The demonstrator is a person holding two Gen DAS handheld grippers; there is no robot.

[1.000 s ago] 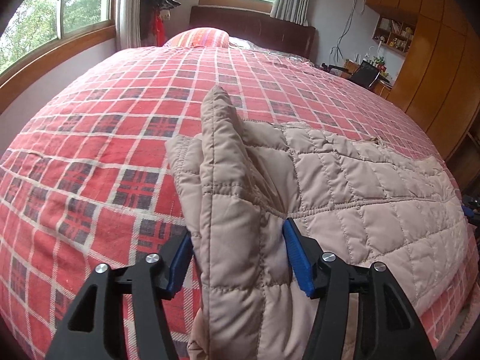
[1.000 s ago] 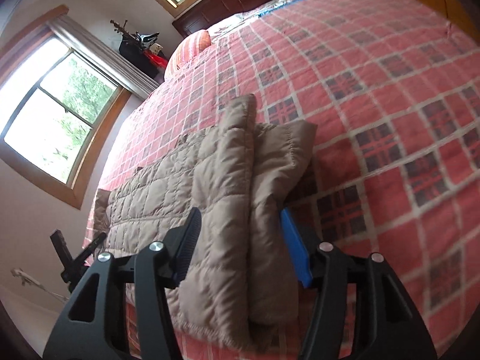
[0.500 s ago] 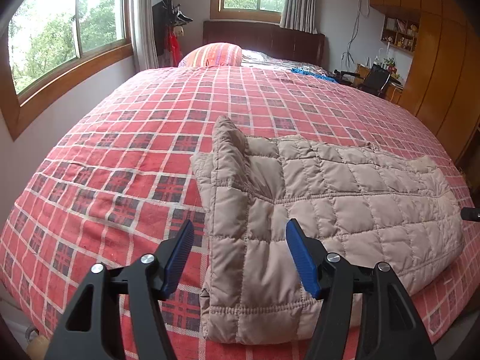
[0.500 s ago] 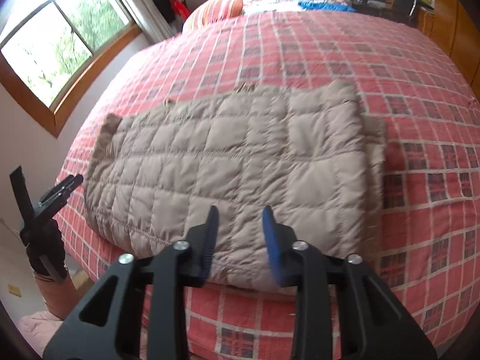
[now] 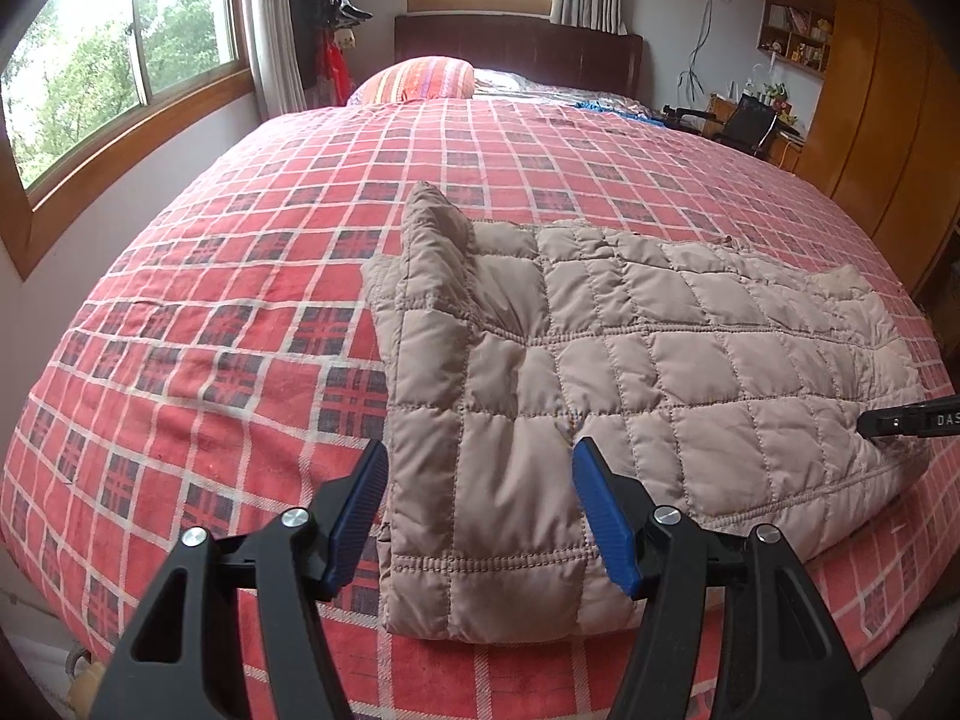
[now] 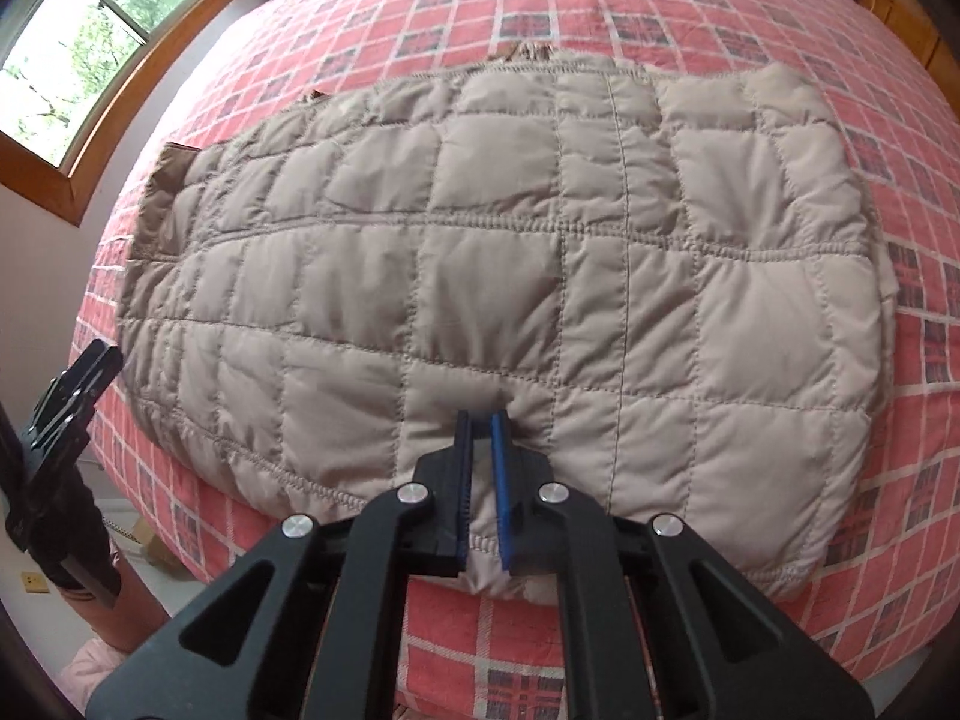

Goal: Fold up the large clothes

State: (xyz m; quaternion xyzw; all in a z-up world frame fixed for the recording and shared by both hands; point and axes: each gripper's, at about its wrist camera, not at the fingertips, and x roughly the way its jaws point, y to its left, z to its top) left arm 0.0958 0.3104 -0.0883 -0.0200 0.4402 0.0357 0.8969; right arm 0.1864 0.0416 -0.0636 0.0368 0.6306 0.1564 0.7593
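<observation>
Left gripper (image 5: 474,483) spread wide, blue-padded fingers (image 5: 600,516) released and holding nothing, hovering over the near left corner of the beige quilted jacket (image 5: 630,372) with one finger on each side of that corner; contact with the fabric not certain. Jacket folded into a long flat rectangle, lying across the near edge of the bed (image 5: 240,312) on the red plaid cover, with a folded flap raised at its far left corner. Right gripper (image 6: 478,426) almost closed, fingers (image 6: 499,480) clenched on a small pinch of the jacket (image 6: 510,252) at the near hem, about in the middle of its length, with fabric bunched between the pads and bulging out below them. In the left wrist view only: striped pillow (image 5: 420,78) and dark headboard (image 5: 516,48) at the far end of the bed, window (image 5: 120,42) on the left, wooden wardrobe (image 5: 870,108) on the right, and just a dark tip of the right gripper at the far right edge, so its grasp not readable there. In the right wrist view only: the pinch itself, the whole length of the jacket from above, and the left gripper as a dark shape at the left edge beside the bed, its opening not readable from this side.
</observation>
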